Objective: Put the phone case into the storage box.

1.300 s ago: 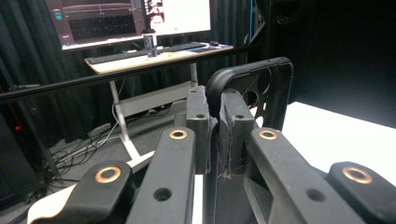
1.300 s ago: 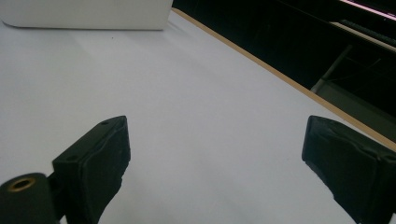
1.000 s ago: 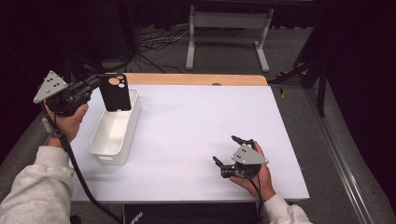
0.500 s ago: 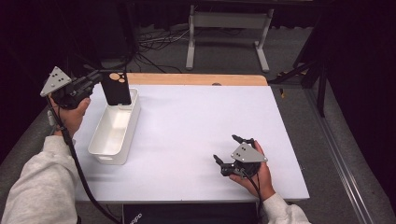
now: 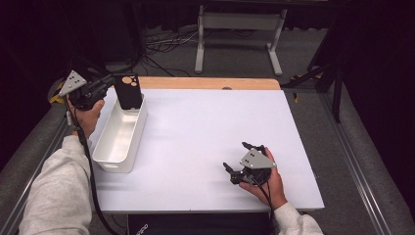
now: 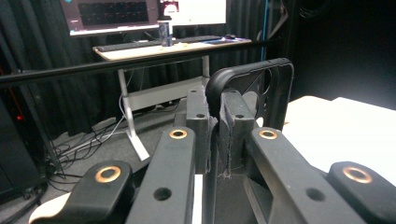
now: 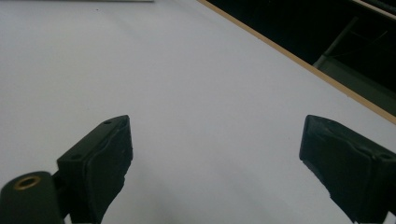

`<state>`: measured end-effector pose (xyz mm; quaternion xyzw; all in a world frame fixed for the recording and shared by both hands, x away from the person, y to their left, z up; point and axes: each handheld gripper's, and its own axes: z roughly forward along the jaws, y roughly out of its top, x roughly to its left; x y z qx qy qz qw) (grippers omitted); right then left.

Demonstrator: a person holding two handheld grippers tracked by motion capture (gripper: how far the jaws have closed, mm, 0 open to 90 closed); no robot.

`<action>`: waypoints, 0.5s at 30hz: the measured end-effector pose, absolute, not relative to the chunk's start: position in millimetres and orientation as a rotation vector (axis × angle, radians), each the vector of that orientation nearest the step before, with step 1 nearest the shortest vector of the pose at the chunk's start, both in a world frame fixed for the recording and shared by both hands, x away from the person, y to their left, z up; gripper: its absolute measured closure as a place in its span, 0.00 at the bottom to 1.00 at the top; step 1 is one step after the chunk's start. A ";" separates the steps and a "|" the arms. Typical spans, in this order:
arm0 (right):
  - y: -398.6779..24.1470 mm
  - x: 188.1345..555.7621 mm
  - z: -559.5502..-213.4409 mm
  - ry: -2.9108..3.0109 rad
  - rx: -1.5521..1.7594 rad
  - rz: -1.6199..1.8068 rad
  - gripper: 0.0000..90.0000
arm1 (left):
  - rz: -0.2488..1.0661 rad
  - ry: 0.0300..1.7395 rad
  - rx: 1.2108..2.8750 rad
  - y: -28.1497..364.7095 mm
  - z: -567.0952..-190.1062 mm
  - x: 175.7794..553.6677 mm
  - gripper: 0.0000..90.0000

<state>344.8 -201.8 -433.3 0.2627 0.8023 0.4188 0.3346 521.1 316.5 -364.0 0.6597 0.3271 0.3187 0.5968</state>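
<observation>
The white table [image 5: 195, 132] with a wooden far edge carried a white rectangular bin [image 5: 119, 139] near its left edge.

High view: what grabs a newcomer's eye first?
The black phone case, pinched upright in the left gripper over the far end of the white bin at the table's left edge. Next, the right gripper resting near the front right of the bare white table, jaws wide apart with nothing between them.

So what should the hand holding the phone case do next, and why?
Probably lower it a little further. The left gripper is shut on the black phone case, which hangs upright over the far end of the white bin, not yet resting inside.
</observation>
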 end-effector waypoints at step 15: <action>-195.9 348.4 -437.7 2.169 0.655 1.049 0.12 | 0.679 0.788 1.559 325.1 -406.1 541.2 0.93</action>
